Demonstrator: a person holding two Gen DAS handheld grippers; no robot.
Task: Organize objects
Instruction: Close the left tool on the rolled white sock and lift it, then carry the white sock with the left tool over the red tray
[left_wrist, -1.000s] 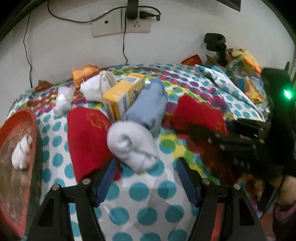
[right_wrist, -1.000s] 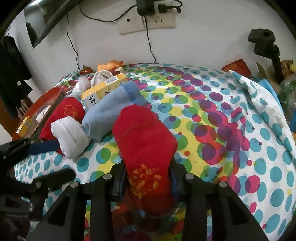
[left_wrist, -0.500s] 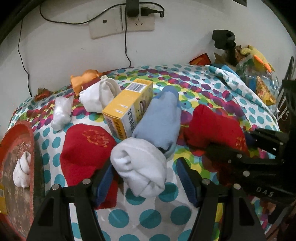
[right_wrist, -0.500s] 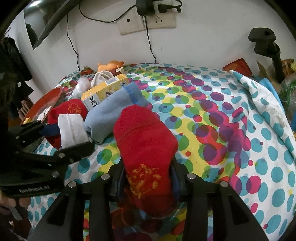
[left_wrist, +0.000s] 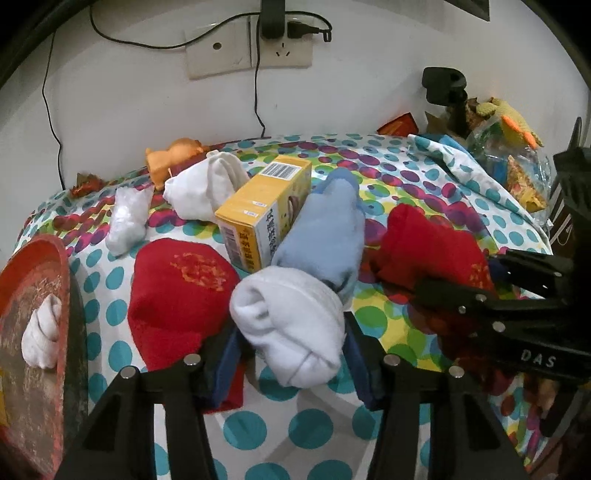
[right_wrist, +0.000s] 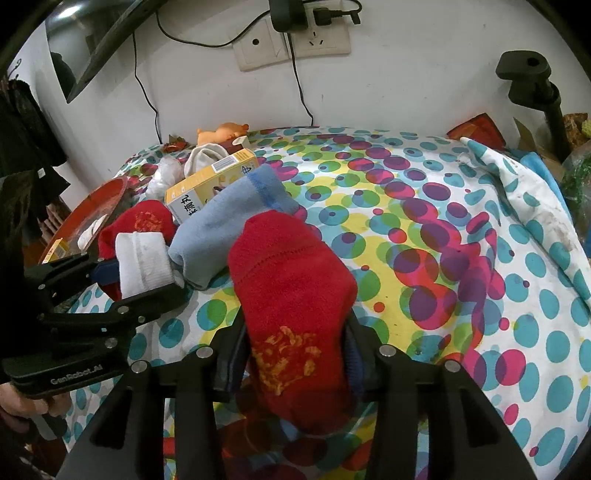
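The dotted cloth (right_wrist: 461, 240) fills the right view; only the left view shows the red tray's (left_wrist: 35, 295) inside, with a white bundle (left_wrist: 40, 338). The right gripper (right_wrist: 295, 354) clamps a red sock (right_wrist: 291, 291). The left gripper (left_wrist: 290, 343) pinches a white sock (left_wrist: 288, 321) beside the blue sock (left_wrist: 325, 232) and yellow box (left_wrist: 262, 206).

Left hand-held gripper (left_wrist: 291, 354) — low and level, blue-padded fingers closed against a rolled white sock (left_wrist: 290, 325). Right hand-held gripper (right_wrist: 295, 354) — just beside it, level, fingers clamped on a red sock (right_wrist: 291, 295).
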